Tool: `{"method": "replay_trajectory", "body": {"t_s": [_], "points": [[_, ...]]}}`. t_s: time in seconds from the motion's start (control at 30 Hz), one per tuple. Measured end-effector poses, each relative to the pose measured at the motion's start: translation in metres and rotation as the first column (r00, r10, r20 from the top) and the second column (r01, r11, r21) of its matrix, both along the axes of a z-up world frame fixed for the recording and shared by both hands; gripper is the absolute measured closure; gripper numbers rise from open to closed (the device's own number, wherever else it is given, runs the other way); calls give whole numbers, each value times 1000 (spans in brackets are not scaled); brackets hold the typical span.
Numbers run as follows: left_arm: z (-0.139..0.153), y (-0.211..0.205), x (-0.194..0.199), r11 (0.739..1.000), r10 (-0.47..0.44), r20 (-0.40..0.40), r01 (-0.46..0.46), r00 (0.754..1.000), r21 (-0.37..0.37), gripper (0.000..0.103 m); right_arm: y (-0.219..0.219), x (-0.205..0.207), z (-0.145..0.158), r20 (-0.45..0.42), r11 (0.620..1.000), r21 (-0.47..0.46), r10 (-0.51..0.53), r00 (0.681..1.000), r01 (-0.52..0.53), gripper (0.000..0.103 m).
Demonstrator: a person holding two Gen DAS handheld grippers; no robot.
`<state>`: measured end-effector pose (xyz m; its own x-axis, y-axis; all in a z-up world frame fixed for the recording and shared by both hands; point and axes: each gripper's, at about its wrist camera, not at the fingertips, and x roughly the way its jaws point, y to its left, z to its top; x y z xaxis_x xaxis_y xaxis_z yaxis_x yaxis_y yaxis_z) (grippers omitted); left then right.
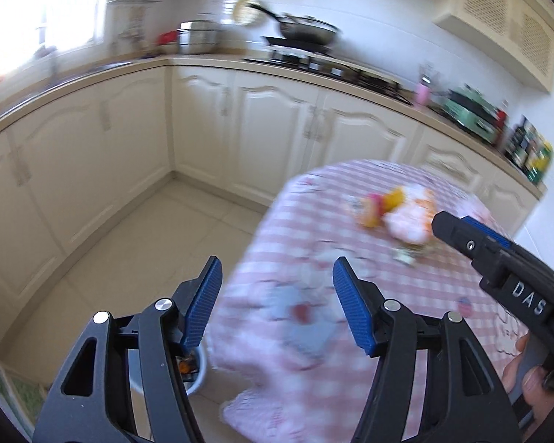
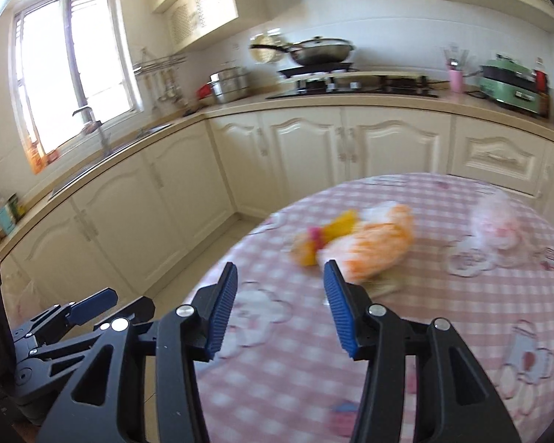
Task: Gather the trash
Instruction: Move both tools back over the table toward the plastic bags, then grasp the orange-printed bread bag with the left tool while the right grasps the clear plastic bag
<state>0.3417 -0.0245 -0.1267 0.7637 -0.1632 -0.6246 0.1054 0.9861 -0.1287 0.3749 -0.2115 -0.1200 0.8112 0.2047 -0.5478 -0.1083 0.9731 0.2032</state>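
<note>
Only the left wrist view shows a white bin (image 1: 199, 373) on the floor beneath the left gripper (image 1: 277, 295), jaws apart. Ahead of the empty, spread right gripper (image 2: 280, 293), blurred orange-and-white crumpled trash (image 2: 373, 247) lies on the pink checked tablecloth (image 2: 443, 313).

only legible txt: "das", white letters on right gripper (image 1: 458, 229) body.
</note>
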Motion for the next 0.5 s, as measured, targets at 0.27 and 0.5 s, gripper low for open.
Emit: {"method": "replay_trajectory", "body": {"t_s": [0.27,0.5], "points": [[-1,-96,20,983,-170,4,169,986,74,30,-103,-7,-13,-30,984,25,-173,985,174,53],[-13,-138,63,969,-209,-48,213,977,125,30,-151,9,-23,-73,969,27,-244,967,246,50]]}}
